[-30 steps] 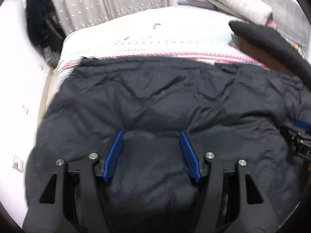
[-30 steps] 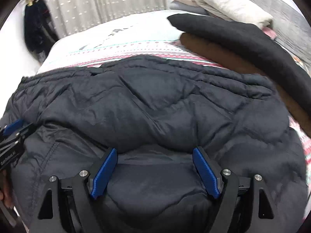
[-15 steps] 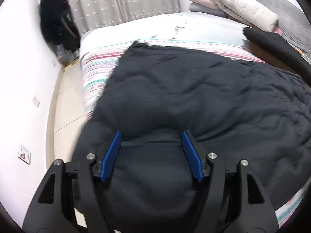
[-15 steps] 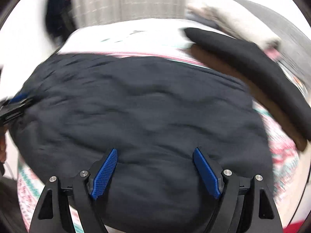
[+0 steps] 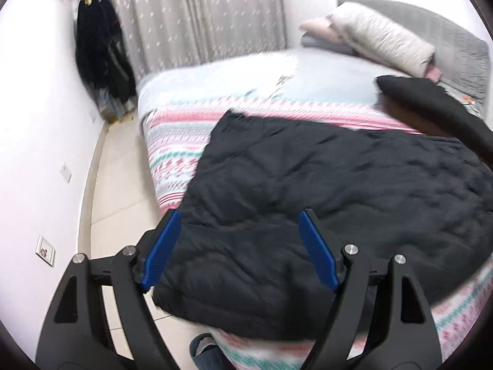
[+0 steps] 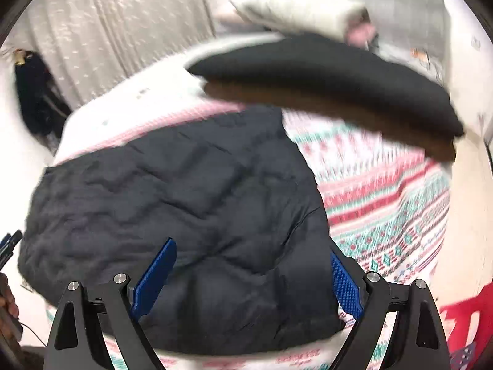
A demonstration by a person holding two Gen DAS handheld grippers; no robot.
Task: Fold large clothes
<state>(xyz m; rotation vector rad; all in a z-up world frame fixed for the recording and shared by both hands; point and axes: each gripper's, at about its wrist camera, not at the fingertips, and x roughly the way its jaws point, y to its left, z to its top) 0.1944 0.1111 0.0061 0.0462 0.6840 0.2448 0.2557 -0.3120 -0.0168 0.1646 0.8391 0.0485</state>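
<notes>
- dark quilted jacket: lies on the patterned bedspread, near the bed's foot edge, in a roughly rectangular bundle; its near edge overhangs the side of the bed a little in the left wrist view. i judge this garment largely folded, sleeves not visible, so they seem tucked under or inside; i cannot tell how many layers lie beneath.
- what is left, by my judgement: a final squaring or moving it to the pile; further garments, if any, are not identifiable.
- my left gripper: jaws spread wide, blue pads apart with nothing between them; it hangs above the jacket's near left corner, not touching the cloth as far as i can see. released.
- my right gripper: jaws also spread wide, empty; it hangs over the jacket's near right part, clear of it. the right view is motion-blurred, so contact cannot be ruled out entirely. released.
- black and brown folded items: stacked further up the bed on the right, apart from the jacket; likely finished pieces.
- white quilted bundle: at the head of the bed, against the grey headboard.
- red object: at the lower right edge, off the bed; too blurred to name.
</notes>
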